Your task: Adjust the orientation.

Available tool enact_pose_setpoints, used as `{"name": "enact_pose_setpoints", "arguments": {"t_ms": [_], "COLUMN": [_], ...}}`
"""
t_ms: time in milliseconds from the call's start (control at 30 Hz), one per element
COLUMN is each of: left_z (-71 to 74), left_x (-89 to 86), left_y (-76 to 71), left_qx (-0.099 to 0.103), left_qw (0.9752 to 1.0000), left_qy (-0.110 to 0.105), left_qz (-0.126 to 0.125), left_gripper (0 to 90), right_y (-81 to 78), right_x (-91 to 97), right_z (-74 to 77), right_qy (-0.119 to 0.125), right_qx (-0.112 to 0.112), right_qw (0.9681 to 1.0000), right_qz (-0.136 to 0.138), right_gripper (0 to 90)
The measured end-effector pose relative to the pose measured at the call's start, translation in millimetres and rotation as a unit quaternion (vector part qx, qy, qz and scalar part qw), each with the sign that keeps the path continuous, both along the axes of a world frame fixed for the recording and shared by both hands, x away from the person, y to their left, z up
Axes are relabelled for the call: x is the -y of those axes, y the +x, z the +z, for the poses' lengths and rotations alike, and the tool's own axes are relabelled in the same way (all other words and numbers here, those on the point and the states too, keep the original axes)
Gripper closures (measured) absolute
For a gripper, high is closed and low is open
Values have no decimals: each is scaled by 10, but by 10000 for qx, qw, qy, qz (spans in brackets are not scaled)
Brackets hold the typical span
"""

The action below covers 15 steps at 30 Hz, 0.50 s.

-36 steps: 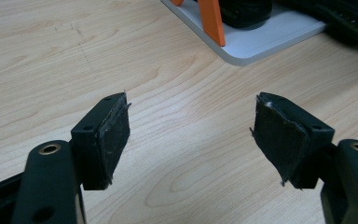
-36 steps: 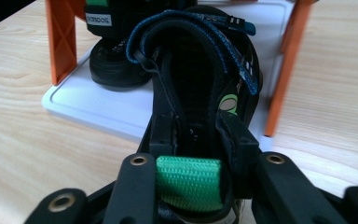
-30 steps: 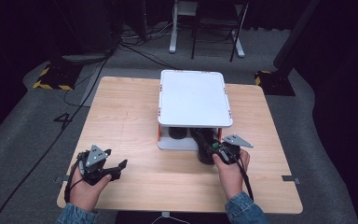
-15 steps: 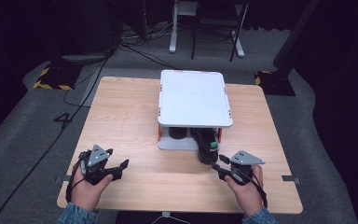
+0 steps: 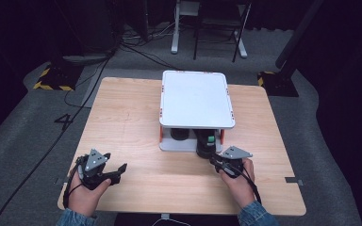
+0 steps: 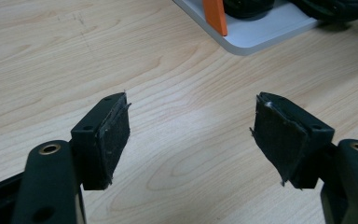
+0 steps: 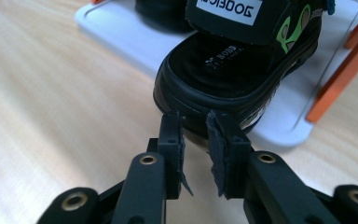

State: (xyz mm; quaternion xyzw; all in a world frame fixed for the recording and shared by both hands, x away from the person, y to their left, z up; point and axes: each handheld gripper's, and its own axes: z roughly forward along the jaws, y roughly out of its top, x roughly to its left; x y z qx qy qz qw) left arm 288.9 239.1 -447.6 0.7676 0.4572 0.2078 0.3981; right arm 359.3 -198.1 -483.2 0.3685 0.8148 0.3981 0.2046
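Low in the frame, the right gripper (image 7: 195, 122), jaws just closing to a narrow empty gap, faces the black sandal (image 7: 242, 70)'s heel and seemingly must push it into the white rack (image 5: 195, 101), while the left gripper (image 6: 191, 135) waits wide open, holding nothing.

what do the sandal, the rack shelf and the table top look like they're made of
Sandal: seemingly matte black rubber or foam sole with a fabric-like strap, judging by the thick moulded rim and printed label.
Rack shelf: likely smooth white plastic or coated board, with orange posts; an even, slightly glossy surface.
Table top: light wood or wood-look laminate, judging by its grain pattern.
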Motion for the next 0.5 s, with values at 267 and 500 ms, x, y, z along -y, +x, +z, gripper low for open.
{"name": "enact_pose_setpoints", "arguments": {"t_ms": [267, 500], "left_z": [-12, -24], "left_x": [-83, -92], "left_y": [-76, -79], "left_qx": [-2, -22], "left_qw": [9999, 9999], "left_qy": [6, 20], "left_qz": [146, 152], "left_gripper": [278, 278], "right_y": [278, 389], "right_x": [-108, -202], "right_z": [-27, -48], "right_qy": [111, 235], "right_qx": [142, 156], "right_qw": [9997, 9994], "right_qz": [-133, -224], "right_gripper": [696, 682]}}
